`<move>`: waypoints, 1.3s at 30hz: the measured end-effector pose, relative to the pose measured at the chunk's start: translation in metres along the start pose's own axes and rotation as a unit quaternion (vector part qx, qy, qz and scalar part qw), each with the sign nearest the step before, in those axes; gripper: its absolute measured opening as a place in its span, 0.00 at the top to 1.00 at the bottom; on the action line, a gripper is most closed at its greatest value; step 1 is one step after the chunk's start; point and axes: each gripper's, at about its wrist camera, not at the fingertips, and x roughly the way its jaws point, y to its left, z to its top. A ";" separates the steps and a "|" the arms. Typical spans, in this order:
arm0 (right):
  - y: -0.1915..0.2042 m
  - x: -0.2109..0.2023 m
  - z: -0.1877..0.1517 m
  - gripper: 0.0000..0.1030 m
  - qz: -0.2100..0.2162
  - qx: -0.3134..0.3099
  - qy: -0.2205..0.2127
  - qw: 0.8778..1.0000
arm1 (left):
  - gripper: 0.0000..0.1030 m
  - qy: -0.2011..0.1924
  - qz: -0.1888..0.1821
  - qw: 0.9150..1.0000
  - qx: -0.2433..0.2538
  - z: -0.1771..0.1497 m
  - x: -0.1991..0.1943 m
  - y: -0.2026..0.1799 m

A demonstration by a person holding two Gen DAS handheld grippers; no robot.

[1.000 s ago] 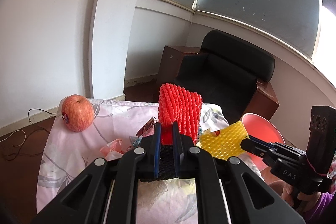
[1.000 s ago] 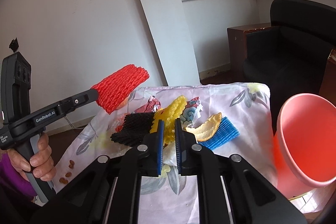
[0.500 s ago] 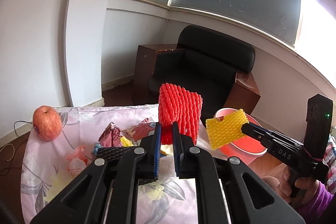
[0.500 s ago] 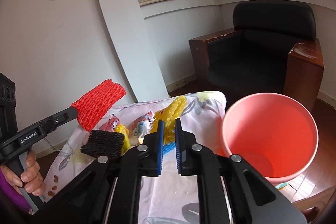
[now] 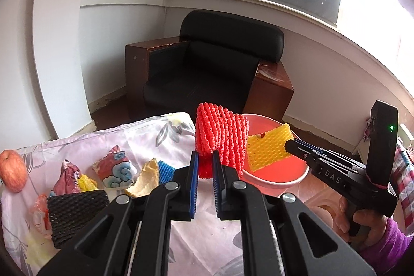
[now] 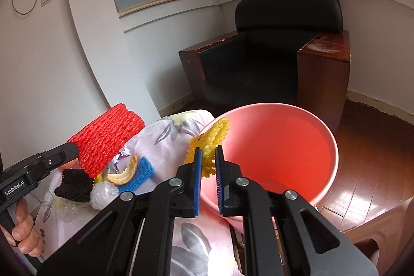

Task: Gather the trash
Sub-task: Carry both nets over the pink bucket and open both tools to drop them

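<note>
Grippers pinch red foam net [image 5: 222,139] and yellow foam net [image 6: 211,140] beside pink bucket [image 6: 284,146].

a floral cloth [image 5: 145,139] carries an apple [image 5: 12,173], black foam net [image 5: 75,214], wrappers [image 5: 113,170] and peel [image 5: 145,179].

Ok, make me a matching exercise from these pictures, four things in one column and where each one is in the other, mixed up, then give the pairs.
Things:
1. red foam net
2. yellow foam net
3. apple
4. black foam net

Places:
A. lying on the floral cloth
B. clamped in the right gripper, over the pink bin
C. standing at the cloth's far left edge
D. clamped in the left gripper

Pairs: 1-D, 2-B, 3-C, 4-A
</note>
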 end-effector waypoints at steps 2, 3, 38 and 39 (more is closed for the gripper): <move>-0.010 0.002 0.001 0.90 -0.009 0.007 0.000 1.000 | 0.91 0.007 -0.004 1.000 0.009 0.002 0.010 -0.009; -0.016 0.003 0.001 0.90 -0.014 0.010 0.001 1.000 | 0.91 0.011 -0.006 1.000 0.013 0.002 0.015 -0.013; -0.074 0.034 -0.006 0.87 -0.072 0.062 0.033 0.995 | 0.61 0.088 0.000 0.995 0.048 -0.005 0.098 -0.063; -0.075 0.034 -0.006 0.82 -0.071 0.063 0.033 0.995 | 0.60 0.086 0.000 0.995 0.047 -0.005 0.096 -0.062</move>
